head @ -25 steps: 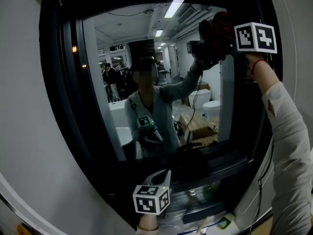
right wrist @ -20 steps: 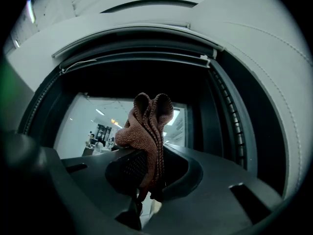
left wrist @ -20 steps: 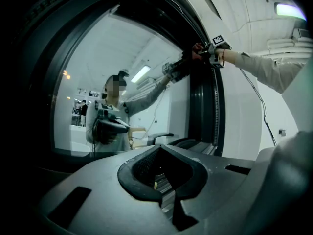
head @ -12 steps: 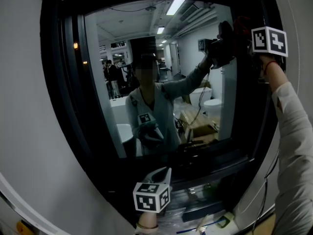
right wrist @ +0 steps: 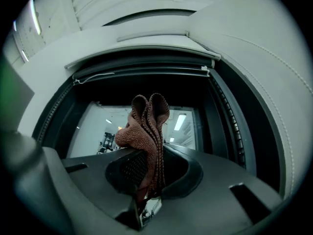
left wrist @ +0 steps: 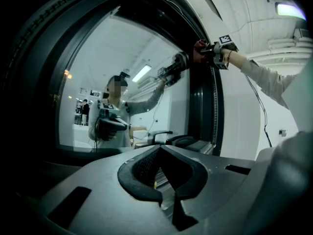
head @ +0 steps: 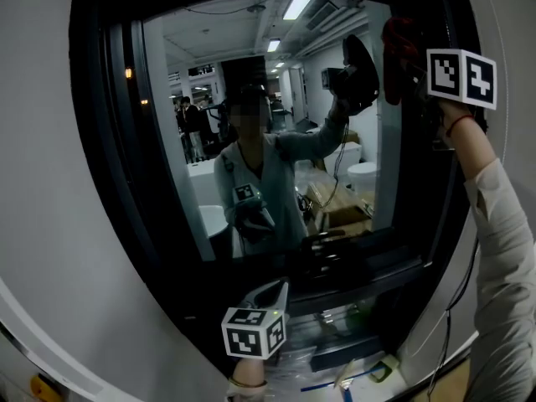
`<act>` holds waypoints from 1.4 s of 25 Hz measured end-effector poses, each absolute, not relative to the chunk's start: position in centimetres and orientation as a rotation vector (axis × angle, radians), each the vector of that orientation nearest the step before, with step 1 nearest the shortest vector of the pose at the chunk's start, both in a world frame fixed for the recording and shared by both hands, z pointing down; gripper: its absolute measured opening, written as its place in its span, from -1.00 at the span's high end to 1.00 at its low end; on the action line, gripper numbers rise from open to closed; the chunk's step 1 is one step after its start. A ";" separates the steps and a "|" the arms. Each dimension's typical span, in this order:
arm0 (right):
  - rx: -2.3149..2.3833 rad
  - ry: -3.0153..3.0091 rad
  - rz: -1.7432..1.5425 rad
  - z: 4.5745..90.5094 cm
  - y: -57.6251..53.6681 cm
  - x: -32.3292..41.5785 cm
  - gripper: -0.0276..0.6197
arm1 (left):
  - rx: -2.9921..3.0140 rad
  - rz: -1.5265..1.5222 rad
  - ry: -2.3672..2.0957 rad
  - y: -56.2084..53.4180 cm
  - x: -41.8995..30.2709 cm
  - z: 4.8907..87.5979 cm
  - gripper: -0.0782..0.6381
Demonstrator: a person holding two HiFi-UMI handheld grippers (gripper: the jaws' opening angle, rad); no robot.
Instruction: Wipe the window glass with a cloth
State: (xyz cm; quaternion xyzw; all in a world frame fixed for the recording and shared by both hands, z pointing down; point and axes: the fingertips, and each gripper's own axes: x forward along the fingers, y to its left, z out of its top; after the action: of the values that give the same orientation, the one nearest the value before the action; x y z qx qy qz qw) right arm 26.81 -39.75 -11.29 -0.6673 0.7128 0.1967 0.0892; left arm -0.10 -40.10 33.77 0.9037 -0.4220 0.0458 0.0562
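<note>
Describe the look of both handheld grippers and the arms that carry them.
The left gripper and the right gripper share one build: smooth grey shells, black ridged pads lining the jaws, and a white cube printed with black square markers. The right arm wears a pale long sleeve and a thin red wrist band. A thin dark cable hangs below it.

Lab-like hall, ceiling strip lights (left wrist: 292, 10)

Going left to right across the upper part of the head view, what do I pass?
Black window frame → window glass → bunched reddish-brown cloth → white cube with black square markers.
</note>
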 end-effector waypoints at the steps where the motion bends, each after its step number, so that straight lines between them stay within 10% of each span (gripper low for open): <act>1: -1.947 2.142 0.589 -10.8 -39.2 25.9 0.76 | 2.737 0.140 -1.286 -39.9 -0.2 34.1 0.77; 35: -1.107 2.797 0.346 4.1 -43.9 -11.4 0.76 | 2.524 0.135 -1.600 -37.7 -11.5 35.9 0.77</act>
State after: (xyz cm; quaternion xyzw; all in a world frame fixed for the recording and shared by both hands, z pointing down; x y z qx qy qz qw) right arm -11.39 -43.86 4.10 -0.3651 0.9222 0.1141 0.0568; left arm -11.48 -37.68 35.90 0.8414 -0.5333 0.0450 0.0748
